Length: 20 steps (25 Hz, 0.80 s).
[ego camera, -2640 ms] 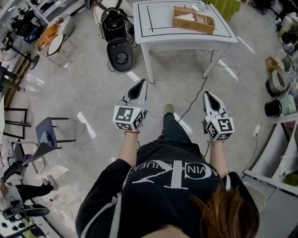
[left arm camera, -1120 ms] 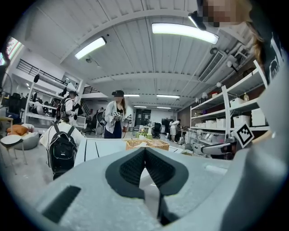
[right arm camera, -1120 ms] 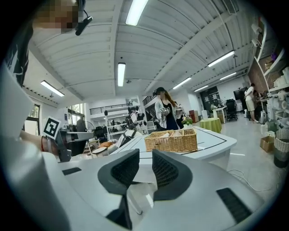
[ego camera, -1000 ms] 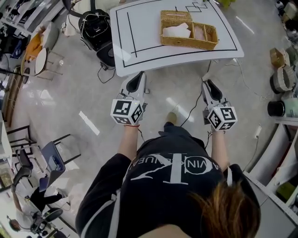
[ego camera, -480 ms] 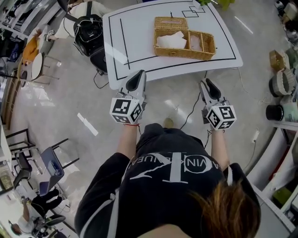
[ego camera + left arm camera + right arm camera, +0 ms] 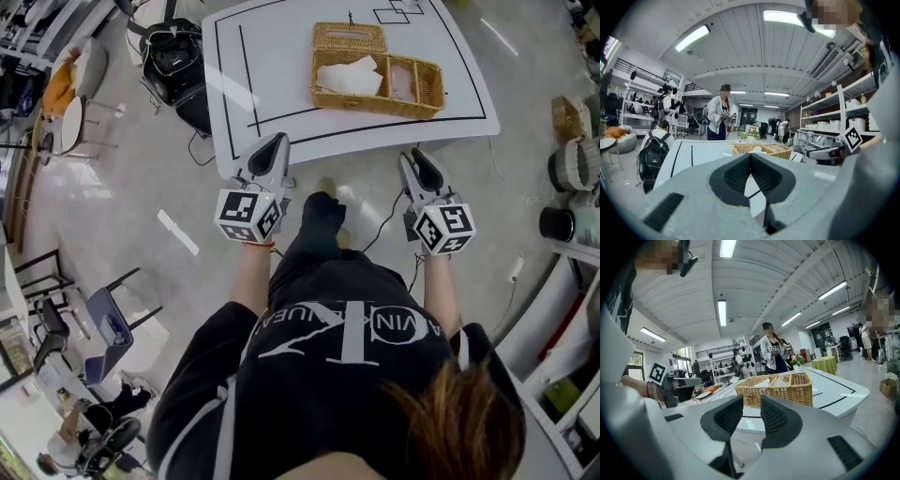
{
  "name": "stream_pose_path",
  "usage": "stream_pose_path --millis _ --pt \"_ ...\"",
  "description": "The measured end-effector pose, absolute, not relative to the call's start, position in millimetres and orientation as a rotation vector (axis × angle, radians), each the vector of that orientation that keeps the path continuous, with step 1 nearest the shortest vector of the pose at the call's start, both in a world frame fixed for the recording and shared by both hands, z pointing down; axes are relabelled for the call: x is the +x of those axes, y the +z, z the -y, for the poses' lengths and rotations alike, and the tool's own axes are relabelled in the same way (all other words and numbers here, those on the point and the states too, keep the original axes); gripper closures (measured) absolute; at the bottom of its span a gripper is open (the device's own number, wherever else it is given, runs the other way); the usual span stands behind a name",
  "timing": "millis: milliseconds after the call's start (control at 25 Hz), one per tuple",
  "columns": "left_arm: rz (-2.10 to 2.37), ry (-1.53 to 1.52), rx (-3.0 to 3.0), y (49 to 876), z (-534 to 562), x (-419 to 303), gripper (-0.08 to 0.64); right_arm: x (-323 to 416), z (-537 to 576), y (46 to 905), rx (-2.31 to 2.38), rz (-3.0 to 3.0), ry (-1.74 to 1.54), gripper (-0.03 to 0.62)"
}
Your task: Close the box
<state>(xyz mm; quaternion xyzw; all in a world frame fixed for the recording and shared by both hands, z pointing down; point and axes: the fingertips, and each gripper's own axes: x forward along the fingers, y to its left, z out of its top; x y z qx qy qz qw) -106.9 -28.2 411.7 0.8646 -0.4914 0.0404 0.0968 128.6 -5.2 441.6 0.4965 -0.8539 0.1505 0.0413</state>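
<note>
The box is a wicker basket (image 6: 377, 77) on a white table (image 6: 272, 84) with black lines. Its woven lid (image 6: 347, 37) stands open at the far side, and white paper lies in the left compartment. My left gripper (image 6: 272, 143) hovers at the table's near edge, left of the basket, jaws shut on nothing. My right gripper (image 6: 412, 157) hangs just short of the near edge, below the basket, open and empty. The basket (image 6: 761, 149) shows beyond the touching pads of the left gripper (image 6: 750, 155). It (image 6: 780, 389) also stands ahead of the parted right gripper (image 6: 751, 403).
A black backpack (image 6: 173, 58) rests on a seat off the table's left corner. A black cable (image 6: 384, 220) trails on the floor under the table. Round baskets and pots (image 6: 570, 169) line the shelves at right. A standing person (image 6: 718, 117) is beyond the table.
The person has walked up to the table. The table and basket have come nearer in all views, and both grippers now sit at the table's near edge.
</note>
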Motion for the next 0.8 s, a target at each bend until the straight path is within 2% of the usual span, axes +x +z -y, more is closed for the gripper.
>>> stream_pose_path --millis 800 --pt "1.407 0.096 2.563 419.6 169.8 -112.6 0.549 102.7 137.5 422.5 1.444 2.593 0.390 0.472"
